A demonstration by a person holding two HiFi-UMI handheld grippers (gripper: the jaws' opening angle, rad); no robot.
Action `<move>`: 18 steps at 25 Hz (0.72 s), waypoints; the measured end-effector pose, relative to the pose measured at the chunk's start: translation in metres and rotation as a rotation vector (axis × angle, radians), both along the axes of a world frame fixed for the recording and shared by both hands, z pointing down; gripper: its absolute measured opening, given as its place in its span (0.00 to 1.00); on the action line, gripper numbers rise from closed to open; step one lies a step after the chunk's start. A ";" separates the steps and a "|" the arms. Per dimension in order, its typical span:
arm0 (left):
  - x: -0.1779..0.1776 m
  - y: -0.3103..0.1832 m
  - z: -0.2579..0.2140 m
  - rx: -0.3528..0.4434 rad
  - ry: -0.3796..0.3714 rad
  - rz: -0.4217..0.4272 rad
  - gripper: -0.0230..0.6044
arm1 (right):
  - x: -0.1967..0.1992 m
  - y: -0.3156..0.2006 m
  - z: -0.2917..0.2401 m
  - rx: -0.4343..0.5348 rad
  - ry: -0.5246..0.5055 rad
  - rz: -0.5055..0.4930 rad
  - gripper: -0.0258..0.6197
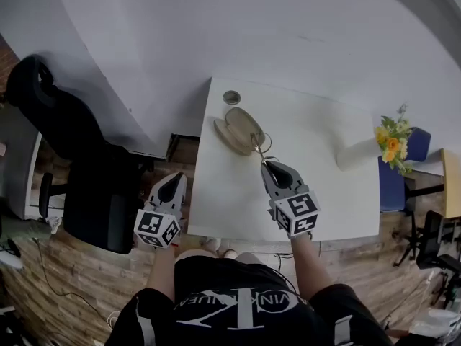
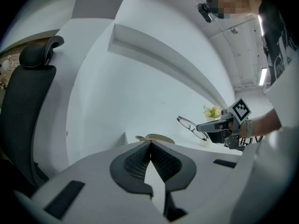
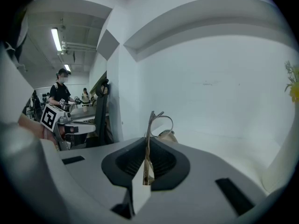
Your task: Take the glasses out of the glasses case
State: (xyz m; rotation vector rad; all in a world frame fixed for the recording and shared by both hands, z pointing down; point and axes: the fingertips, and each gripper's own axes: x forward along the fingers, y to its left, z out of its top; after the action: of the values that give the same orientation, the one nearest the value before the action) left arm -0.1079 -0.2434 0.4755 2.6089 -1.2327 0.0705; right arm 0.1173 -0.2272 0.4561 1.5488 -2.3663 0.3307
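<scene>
The right fingers (image 3: 161,161) are pinched on a thin temple of the glasses (image 3: 158,122), which stick out past the tips with the lenses forward. The right gripper (image 1: 265,163) carries them in the air, just on the near side of the case (image 1: 238,130) and clear of it, as the left gripper view shows. The case lies open and empty-looking on the counter (image 1: 324,186), near its far left corner.

The left fingers (image 2: 135,162) are pressed together with nothing between them. The left gripper (image 1: 175,179) hangs off the counter's left edge, well apart from the case, and plays no part in the hold.

By my reading, the lift-out itself looks done: the glasses are out and the step in hand is carrying them away. The next move calls for a bare patch of counter near the person, a gentle lowering until the frame rests flat, and only then spreading the fingers. The hold is on one slim temple, so the frame could swing or slip.
</scene>
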 end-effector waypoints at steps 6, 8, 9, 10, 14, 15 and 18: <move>-0.005 0.021 -0.010 0.016 0.000 -0.012 0.06 | 0.010 0.035 -0.008 0.029 -0.024 0.038 0.10; -0.007 0.029 -0.012 0.020 0.000 -0.013 0.06 | 0.013 0.046 -0.012 0.043 -0.029 0.051 0.10; -0.007 0.033 -0.013 0.022 -0.002 -0.012 0.06 | 0.014 0.052 -0.014 0.050 -0.033 0.057 0.10; -0.008 0.037 -0.014 0.025 -0.004 -0.012 0.06 | 0.016 0.057 -0.015 0.058 -0.039 0.064 0.10; -0.004 0.052 -0.019 0.042 0.001 -0.013 0.06 | 0.025 0.079 -0.021 0.083 -0.048 0.085 0.10; -0.003 0.056 -0.021 0.047 0.002 -0.012 0.06 | 0.027 0.084 -0.022 0.087 -0.049 0.090 0.10; -0.002 0.065 -0.028 0.064 0.001 -0.008 0.06 | 0.034 0.099 -0.024 0.094 -0.060 0.109 0.10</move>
State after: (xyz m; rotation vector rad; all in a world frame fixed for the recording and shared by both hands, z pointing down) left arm -0.1096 -0.1786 0.4479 2.6576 -1.2649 0.0295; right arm 0.1508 -0.1282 0.4324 1.7386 -2.3792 0.2973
